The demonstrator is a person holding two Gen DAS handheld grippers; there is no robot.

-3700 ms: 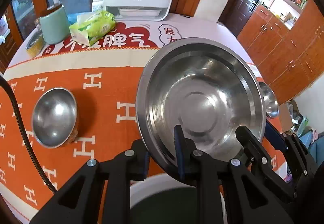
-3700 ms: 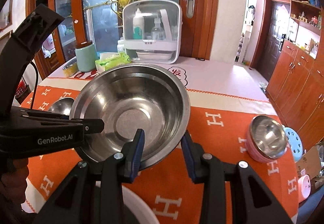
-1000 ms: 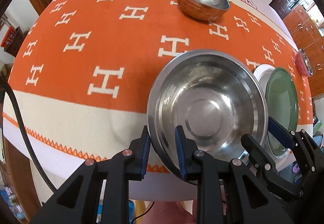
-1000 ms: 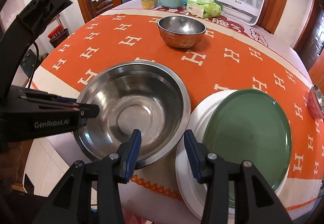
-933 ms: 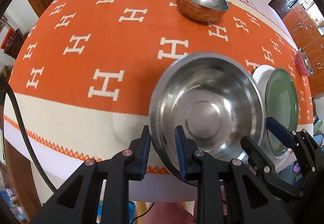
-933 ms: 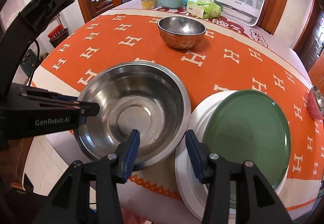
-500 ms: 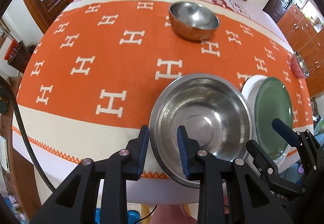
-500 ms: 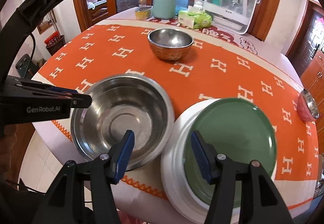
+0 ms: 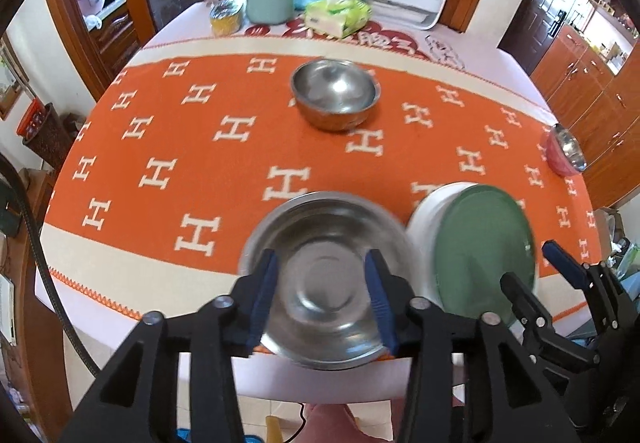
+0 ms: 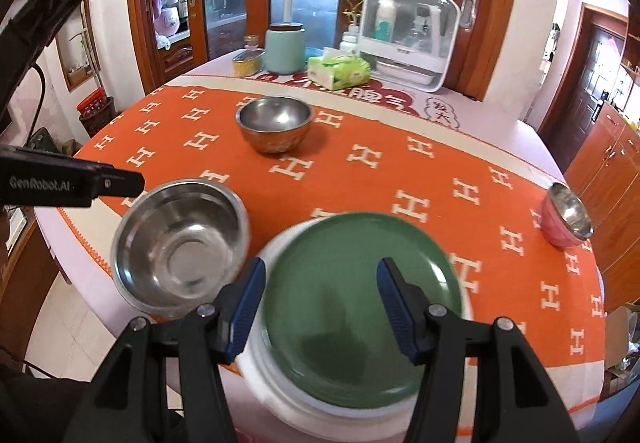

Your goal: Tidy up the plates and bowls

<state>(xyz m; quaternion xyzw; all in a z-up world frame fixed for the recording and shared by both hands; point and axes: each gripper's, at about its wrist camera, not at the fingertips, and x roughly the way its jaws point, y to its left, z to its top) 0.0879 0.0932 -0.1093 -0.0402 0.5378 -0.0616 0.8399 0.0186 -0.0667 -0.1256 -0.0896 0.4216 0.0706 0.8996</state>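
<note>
Now the big steel bowl (image 9: 324, 283) sits at the lower centre of the left wrist view, on the near edge of the orange tablecloth (image 9: 180, 147), just beside the green plate (image 9: 484, 251). The left gripper (image 9: 320, 291) hangs above it with its jaws opening; the bowl shows between the blue pads but they do not press on it, so it is let go. In the right wrist view the right gripper (image 10: 320, 307) hovers over the green plate, fingers spread and nothing clasped.

The green plate lies on a white plate (image 10: 264, 375) at the lower centre of that view, both partly over the table's edge. A smaller steel bowl (image 10: 275, 123) stands upper centre, well apart, and a pink bowl (image 10: 566, 221) with a steel lining sits at the far right.

To my eye the steel bowls are light, stiff and slick: thin polished walls that would slide in a loose pinch and ring if dropped, but would not break. The rim is the place to take them, one pad inside and one outside. The plates look heavier and breakable, probably ceramic, with smooth glaze; the overhanging near edge offers the only purchase, and a pinch there would need to be firm and kept level, or the upper plate may skate off the lower.
</note>
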